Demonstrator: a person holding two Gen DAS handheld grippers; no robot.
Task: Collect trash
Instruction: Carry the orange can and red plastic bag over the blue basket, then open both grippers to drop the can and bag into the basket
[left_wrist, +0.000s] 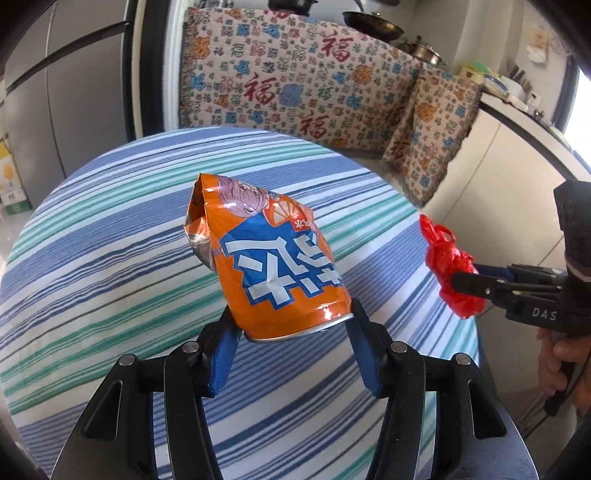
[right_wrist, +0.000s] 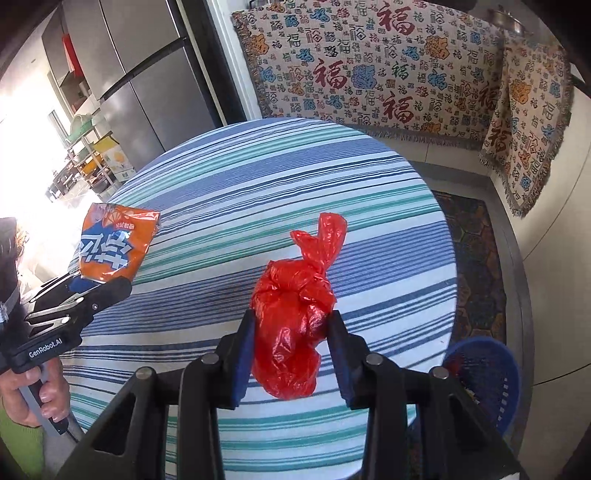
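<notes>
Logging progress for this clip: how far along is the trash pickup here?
Done: both pieces are off the striped table; no other trash shows on it. In hand: the left gripper is clamped on the crushed orange can, and the right gripper on the knotted red bag. Left: neither is binned yet; the blue basket beside the table looks like the likely drop spot.

Both wrist views look steeply down past their own fingers, close above the shared striped worktop.
</notes>
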